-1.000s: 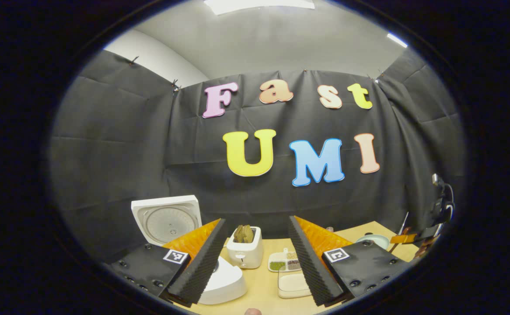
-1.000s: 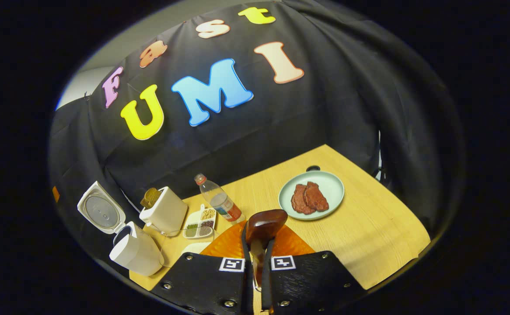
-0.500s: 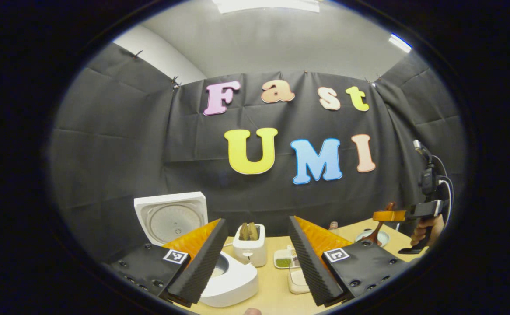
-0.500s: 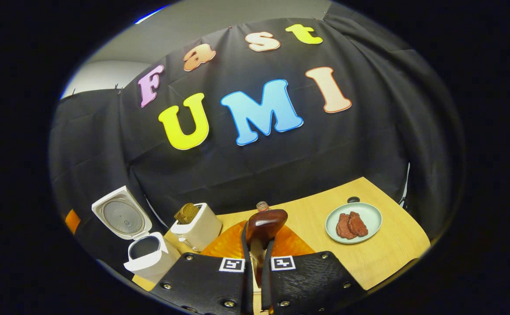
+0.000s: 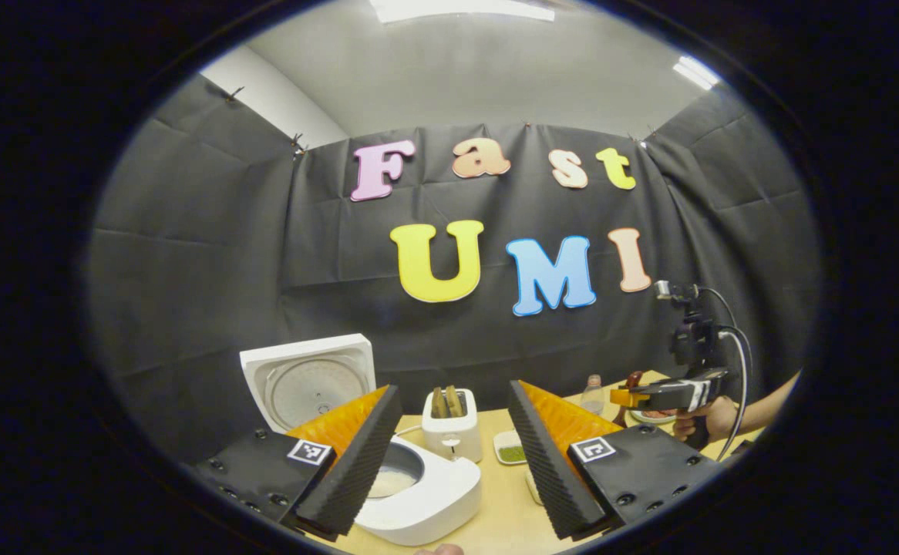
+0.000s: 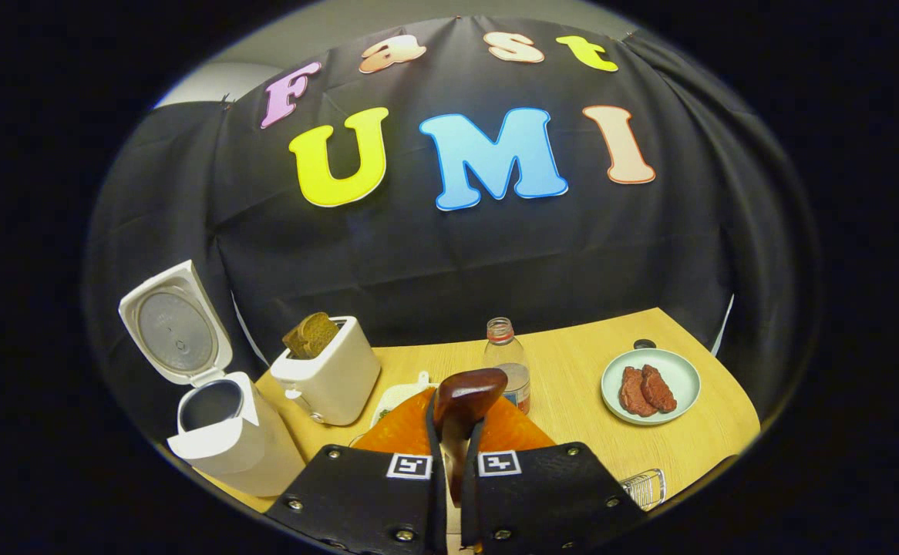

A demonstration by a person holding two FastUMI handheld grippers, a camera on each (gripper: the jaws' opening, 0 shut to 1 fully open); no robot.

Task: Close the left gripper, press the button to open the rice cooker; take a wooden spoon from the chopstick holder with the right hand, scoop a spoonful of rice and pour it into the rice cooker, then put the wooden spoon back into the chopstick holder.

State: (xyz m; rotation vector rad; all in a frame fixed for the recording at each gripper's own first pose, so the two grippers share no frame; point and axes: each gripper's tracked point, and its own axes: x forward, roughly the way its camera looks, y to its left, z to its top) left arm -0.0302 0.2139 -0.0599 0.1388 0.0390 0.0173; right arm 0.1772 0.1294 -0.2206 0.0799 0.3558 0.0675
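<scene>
Both fingers of the right claw clamp the wooden spoon, hiding its handle; left claw gapes.

The wooden spoon looks dark and shiny. The rice cooker is smooth white plastic. The table is pale wood.

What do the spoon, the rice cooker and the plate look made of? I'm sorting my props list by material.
Spoon: apparently wood, dark glossy varnish with highlights. Rice cooker: likely plastic, smooth matte white shell. Plate: pale green, smooth; ceramic or melamine, can't tell which.
</scene>
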